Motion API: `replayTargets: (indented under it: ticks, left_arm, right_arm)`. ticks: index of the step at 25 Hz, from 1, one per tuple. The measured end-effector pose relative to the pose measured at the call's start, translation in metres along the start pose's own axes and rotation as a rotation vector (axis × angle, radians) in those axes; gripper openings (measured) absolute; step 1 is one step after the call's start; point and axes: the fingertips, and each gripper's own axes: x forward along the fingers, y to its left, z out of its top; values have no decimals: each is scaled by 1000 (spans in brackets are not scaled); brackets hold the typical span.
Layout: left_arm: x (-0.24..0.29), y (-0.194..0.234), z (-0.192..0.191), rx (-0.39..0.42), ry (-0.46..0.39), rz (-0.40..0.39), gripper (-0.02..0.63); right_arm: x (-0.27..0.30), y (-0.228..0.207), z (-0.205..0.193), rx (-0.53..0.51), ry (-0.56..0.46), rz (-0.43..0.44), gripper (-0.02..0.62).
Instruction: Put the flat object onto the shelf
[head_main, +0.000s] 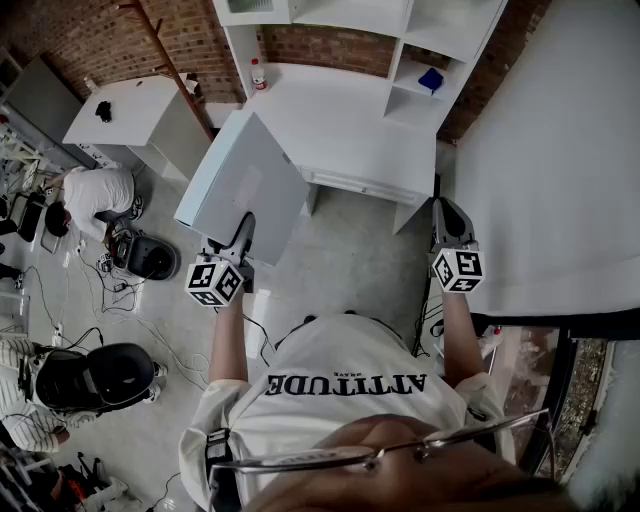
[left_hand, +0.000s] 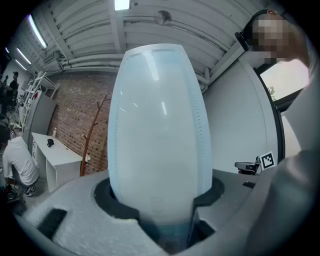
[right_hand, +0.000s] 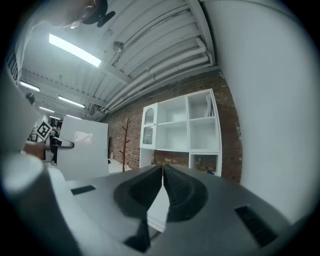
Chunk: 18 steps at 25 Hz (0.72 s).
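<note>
The right gripper (head_main: 451, 218) is shut tight with nothing in it, just held level. The left gripper (head_main: 243, 232) is pinching the near edge of the flat object (head_main: 243, 180), a big pale panel that sticks out ahead of it and fills its own view. The panel looks stiff and fairly light, but it's smooth and wide, so I'd guess it levers hard on that one-edge grip. A second pinch on the edge nearer the right gripper should steady it. Beyond both grippers there's a white desk (head_main: 345, 135), then the shelf (head_main: 450, 35).
</note>
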Motion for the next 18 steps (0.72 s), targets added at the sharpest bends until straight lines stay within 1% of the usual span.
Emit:
replayTargets:
  ticks: [13, 18]
  left_arm:
    - [-2, -3, 1, 7, -7, 6, 279]
    - [-2, -10, -2, 11, -5, 13, 279]
  right_arm:
    - [3, 0, 4, 3, -9, 14, 32]
    - [3, -8, 1, 8, -9, 21, 32]
